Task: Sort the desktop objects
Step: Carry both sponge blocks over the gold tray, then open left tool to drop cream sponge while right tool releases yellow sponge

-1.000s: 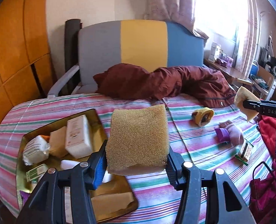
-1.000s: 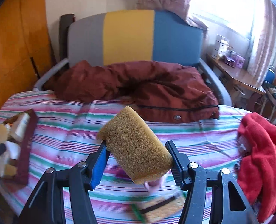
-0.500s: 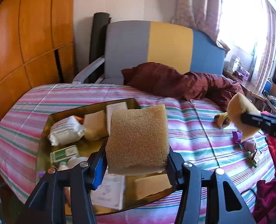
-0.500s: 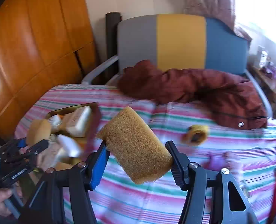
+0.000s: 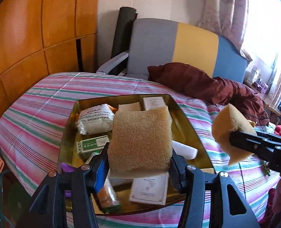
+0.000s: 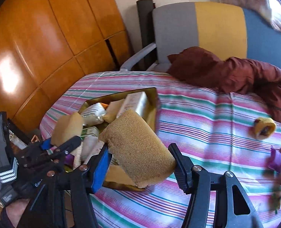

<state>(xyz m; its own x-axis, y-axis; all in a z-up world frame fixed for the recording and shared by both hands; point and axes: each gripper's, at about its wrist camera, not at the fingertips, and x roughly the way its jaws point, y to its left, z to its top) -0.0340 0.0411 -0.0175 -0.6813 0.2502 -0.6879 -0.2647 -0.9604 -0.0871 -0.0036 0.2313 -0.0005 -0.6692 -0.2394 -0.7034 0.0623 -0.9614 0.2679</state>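
My left gripper (image 5: 139, 168) is shut on a tan sponge block (image 5: 140, 140), held in the air above a gold tray (image 5: 190, 127) on the striped table. The tray holds a wrapped packet (image 5: 94, 120), white boxes, a green-labelled box and a white bar. My right gripper (image 6: 140, 166) is shut on a second tan sponge (image 6: 138, 150), tilted, near the tray's (image 6: 153, 98) right side. In the left wrist view that sponge (image 5: 229, 125) and the right gripper's black arm enter from the right. The left gripper (image 6: 64, 142) shows at the left of the right wrist view.
A dark red jacket (image 5: 207, 83) lies at the table's far edge in front of a grey, yellow and blue chair (image 5: 188, 47). A small yellow roll (image 6: 264, 127) and a purple item (image 6: 275, 159) lie on the cloth at right. Wooden panels (image 5: 26, 38) stand left.
Both grippers have swung left with their sponges. The tray has come from the left edge to under the left gripper, and the right gripper has closed in on it.
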